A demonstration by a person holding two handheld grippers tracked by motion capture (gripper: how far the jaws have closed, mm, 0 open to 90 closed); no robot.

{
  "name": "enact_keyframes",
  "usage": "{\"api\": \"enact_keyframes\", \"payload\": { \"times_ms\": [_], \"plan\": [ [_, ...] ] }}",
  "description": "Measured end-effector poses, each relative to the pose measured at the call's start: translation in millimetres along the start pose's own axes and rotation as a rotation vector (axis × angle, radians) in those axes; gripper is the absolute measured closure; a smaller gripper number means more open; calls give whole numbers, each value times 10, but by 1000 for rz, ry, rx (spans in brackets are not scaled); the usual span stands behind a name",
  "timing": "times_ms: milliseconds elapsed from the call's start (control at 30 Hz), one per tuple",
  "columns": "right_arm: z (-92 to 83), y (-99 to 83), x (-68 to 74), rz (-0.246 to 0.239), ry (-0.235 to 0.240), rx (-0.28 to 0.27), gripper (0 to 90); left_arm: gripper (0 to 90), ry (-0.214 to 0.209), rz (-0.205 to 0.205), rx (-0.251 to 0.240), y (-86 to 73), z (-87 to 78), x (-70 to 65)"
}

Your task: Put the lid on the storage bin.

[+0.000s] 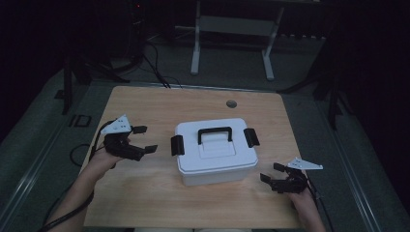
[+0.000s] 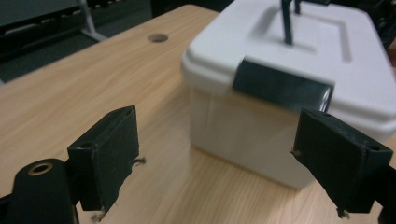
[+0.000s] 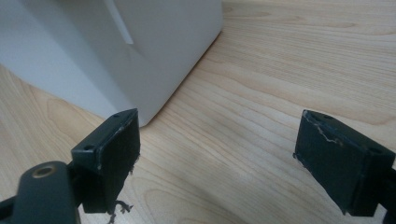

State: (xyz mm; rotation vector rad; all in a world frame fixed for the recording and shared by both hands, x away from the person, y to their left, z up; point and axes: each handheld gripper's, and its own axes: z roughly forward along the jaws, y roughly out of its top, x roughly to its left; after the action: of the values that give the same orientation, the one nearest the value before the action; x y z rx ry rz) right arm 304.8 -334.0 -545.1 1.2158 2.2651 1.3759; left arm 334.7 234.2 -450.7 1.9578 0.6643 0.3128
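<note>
A white plastic box [image 1: 215, 154] with a black carry handle [image 1: 214, 133] and a black latch on each short side sits in the middle of the wooden table [image 1: 145, 193]. My left gripper [image 1: 145, 139] hovers open just left of the box, facing its left latch [image 1: 177, 145]. From the left gripper view that latch [image 2: 280, 88] lies ahead between the spread jaws, with nothing touched. My right gripper [image 1: 271, 172] rests open near the box's front right corner. The right gripper view has the white box wall [image 3: 116, 46] close at upper left and bare wood between the jaws.
A round cable hole [image 1: 231, 103] is set in the table near its far edge. Behind the table stands a white metal frame [image 1: 232, 29] on a dark floor. Cables trail off the table's left side.
</note>
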Motion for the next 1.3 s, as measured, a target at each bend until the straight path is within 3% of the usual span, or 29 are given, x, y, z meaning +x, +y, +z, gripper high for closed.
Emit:
{"api": "enact_keyframes", "payload": {
  "times_ms": [233, 667, 800, 867, 967, 1100, 1300],
  "plan": [
    [1, -6, 2, -5, -11, -3, 138, 140, 11, -47, 16, -402, -68, 59],
    [-9, -16, 19, -7, -27, -10, 139, 139, 72, -89, 25, -944, -197, 93],
    [-21, -20, 16, -2, -42, -29, 136, 140, 91, -99, 26, -1039, -241, 86],
    [-38, -23, 5, 18, -82, -59, 134, 139, 115, -110, 21, -1110, -275, 79],
    [-43, -26, -7, 29, -93, -71, 134, 139, 131, -118, 22, -1181, -305, 72],
    [-33, -45, -12, 30, -111, -65, 134, 139, 149, -130, 27, -1260, -324, 55],
    [-24, -58, -8, 27, -119, -56, 134, 139, 220, -131, 8, -1329, -373, 23]
  ]
}}
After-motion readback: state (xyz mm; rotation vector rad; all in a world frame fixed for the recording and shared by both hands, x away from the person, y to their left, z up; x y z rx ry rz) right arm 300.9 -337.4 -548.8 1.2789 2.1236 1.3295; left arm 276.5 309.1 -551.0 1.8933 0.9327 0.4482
